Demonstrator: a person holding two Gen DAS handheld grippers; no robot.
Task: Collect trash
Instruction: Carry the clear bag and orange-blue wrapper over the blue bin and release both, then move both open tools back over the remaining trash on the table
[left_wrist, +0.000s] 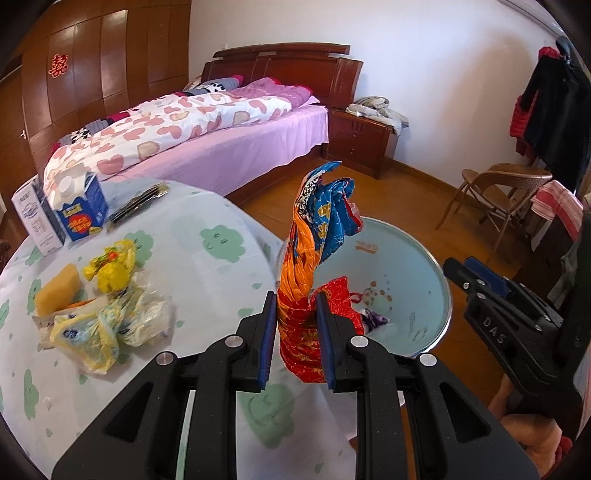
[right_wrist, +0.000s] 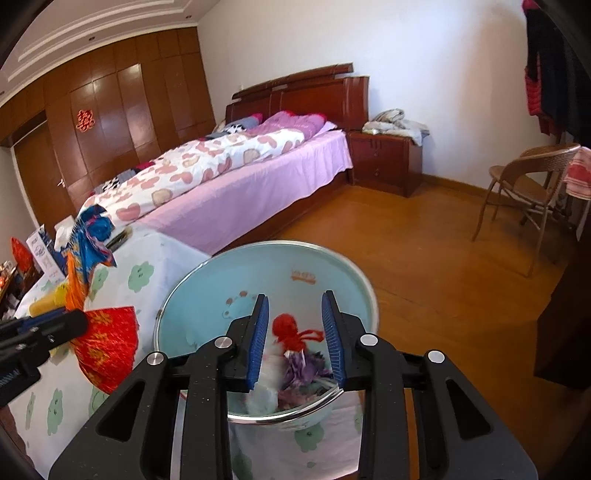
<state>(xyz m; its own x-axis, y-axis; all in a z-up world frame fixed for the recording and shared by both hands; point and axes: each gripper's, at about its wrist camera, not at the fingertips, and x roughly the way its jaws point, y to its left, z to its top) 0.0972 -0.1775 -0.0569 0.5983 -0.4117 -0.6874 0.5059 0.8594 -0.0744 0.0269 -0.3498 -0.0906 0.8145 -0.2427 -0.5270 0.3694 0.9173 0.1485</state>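
Pinching the crumpled red-orange-blue foil wrapper upright, the left hand-held gripper sits just left of the pale blue round basin, while the right hand-held gripper hangs spread above it.

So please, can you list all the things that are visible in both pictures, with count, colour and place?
foil wrapper: 1, orange, red and blue, held upright between table and bin
trash bin: 1, light blue, on the floor beside the table, red yarn and purple scraps inside
table: 1, white cloth with green clouds, left
plastic wrappers: a pile, yellow and clear, on the table
sponge: 1, yellow, beside the pile
cartons: 2, blue and white, table's far edge
bed: 1, pink sheet, heart quilt, behind
nightstand: 1, brown, beside the bed
chair: 1, wicker, right
left gripper: black, blue pads, clamped on the wrapper
right gripper: open above the bin
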